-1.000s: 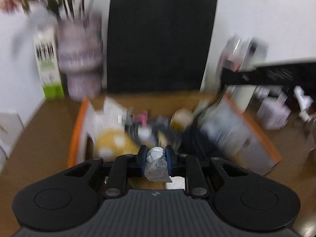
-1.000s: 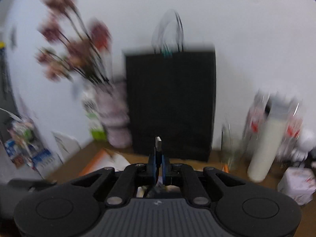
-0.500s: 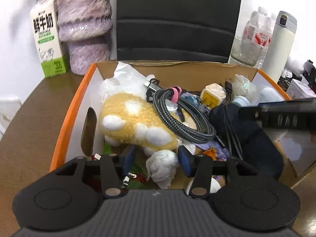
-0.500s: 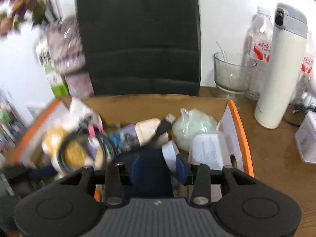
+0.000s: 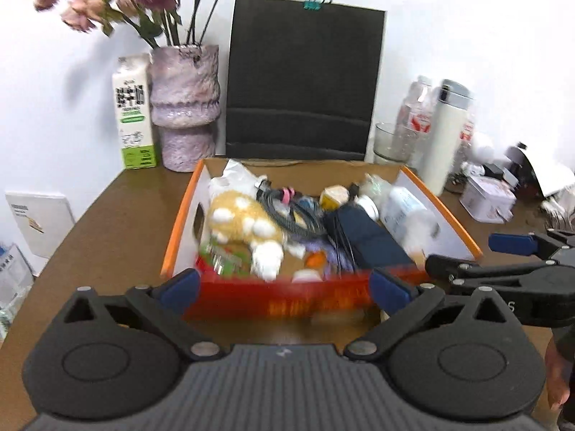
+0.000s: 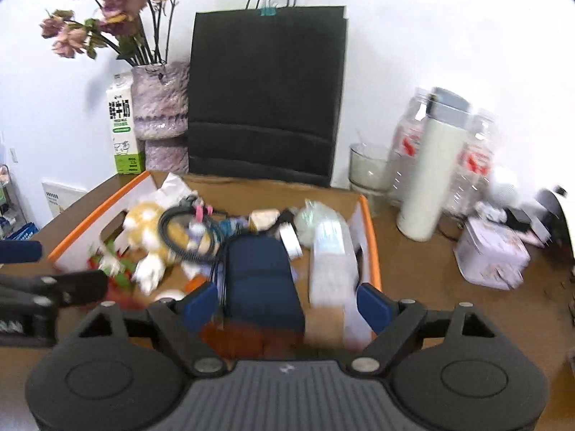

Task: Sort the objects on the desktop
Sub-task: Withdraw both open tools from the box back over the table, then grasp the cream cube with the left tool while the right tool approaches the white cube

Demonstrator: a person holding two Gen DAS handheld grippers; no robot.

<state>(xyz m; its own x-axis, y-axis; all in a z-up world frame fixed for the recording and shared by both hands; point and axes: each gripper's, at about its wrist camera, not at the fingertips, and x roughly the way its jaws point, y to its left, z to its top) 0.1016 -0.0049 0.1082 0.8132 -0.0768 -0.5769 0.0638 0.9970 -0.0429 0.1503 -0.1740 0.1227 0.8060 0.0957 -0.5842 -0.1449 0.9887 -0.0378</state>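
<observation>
Left wrist view: the left gripper (image 5: pixel 284 289) is seen spread wide and empty, poised just short of the near wall of an orange-rimmed cardboard box (image 5: pixel 179 222) that is packed with desk clutter. Straight ahead of its open jaws, inside the box, a yellow plush toy (image 5: pixel 244 221) is shown lying left of centre, its white paw pointing toward the camera, with a coiled grey cable (image 5: pixel 291 212) resting against its far side. A dark blue pouch (image 5: pixel 366 237) is laid lengthwise right of centre, its long axis running from the near wall toward the far one. In the right wrist view, the right gripper (image 6: pixel 287 305) is likewise held wide open with nothing between its pads, and the same pouch (image 6: pixel 262 280) is framed directly in front of the gap, end-on. The right gripper is judged nearer the pouch, the left nearer the toy. A white flask (image 6: pixel 431 176) and a black paper bag (image 6: pixel 266 93) are left standing on the table (image 5: pixel 107 230) beyond the box.
</observation>
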